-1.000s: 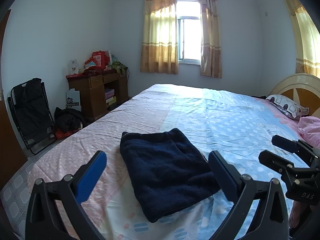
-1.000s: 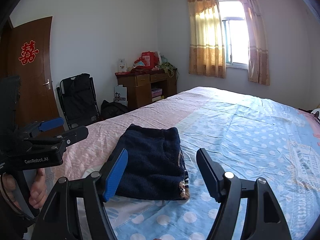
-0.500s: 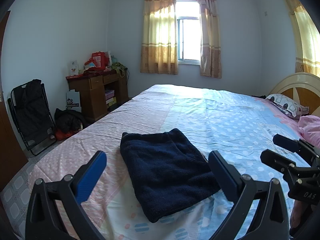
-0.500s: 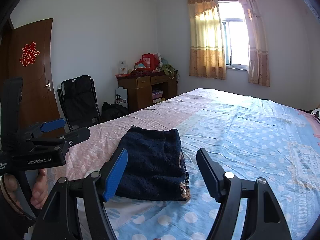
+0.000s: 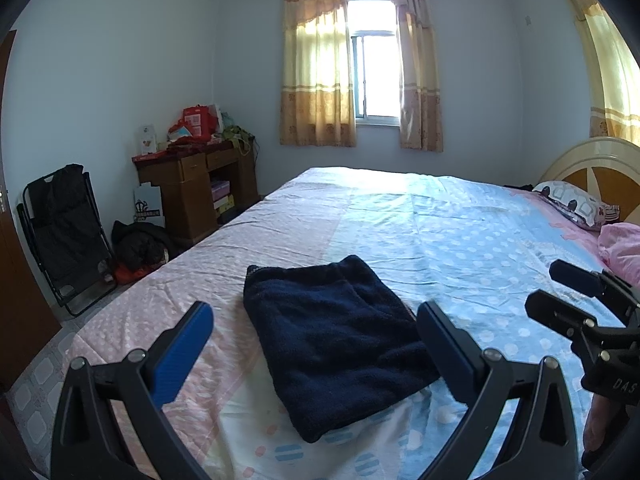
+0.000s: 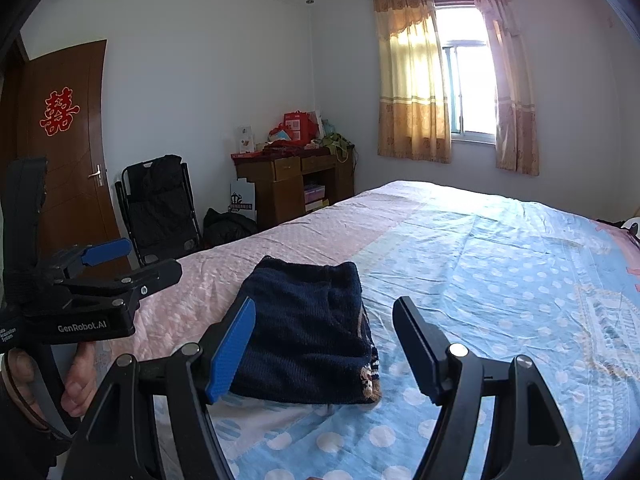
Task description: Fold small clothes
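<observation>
A dark navy knitted garment (image 5: 336, 336) lies folded into a flat rectangle on the bed (image 5: 440, 232), near its front edge. It also shows in the right wrist view (image 6: 308, 328), with a patterned hem at its near right corner. My left gripper (image 5: 314, 344) is open and empty, held above the bed in front of the garment. My right gripper (image 6: 324, 340) is open and empty, also held short of the garment. Each gripper shows in the other's view, the right one (image 5: 560, 296) and the left one (image 6: 132, 260).
The bed has a pink and blue dotted sheet. A pillow (image 5: 572, 204) and pink cloth (image 5: 620, 248) lie at the headboard on the right. A wooden desk (image 5: 196, 192), a folding chair (image 5: 64, 236) and a dark bag (image 5: 140, 244) stand by the left wall. A door (image 6: 64, 152) is left.
Both views have drifted very slightly. The garment and both open grippers stand as before.
</observation>
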A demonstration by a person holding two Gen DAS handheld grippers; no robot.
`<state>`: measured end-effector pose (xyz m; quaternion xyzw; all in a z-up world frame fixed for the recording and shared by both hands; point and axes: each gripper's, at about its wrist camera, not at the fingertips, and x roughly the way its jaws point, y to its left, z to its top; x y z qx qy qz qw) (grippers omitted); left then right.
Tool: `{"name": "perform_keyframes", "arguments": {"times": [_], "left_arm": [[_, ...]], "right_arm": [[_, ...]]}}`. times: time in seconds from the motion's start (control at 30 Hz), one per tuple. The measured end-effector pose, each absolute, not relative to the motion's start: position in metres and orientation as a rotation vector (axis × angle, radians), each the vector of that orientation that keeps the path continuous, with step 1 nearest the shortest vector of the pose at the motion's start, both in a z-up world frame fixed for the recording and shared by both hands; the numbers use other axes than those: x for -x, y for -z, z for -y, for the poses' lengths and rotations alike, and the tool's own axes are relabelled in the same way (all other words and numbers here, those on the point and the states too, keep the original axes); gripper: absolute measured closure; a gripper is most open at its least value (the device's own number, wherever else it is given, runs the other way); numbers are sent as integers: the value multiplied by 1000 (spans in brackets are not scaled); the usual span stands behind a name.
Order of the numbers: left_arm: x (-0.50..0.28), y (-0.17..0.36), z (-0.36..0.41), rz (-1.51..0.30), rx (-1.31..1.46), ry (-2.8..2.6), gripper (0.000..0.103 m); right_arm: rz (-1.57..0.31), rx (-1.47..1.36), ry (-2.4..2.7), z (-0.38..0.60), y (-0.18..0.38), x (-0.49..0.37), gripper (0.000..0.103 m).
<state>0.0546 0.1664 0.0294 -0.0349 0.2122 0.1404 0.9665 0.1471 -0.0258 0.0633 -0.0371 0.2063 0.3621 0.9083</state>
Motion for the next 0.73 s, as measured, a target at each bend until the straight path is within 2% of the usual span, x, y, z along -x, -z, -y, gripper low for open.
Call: {"name": "perform_keyframes", "arguments": {"times": [0.73], "left_arm": [[-55,-31,-178,-404,56,-292,0]], "right_arm": [[-386,75,-744,23,-69,-140,31]]}}
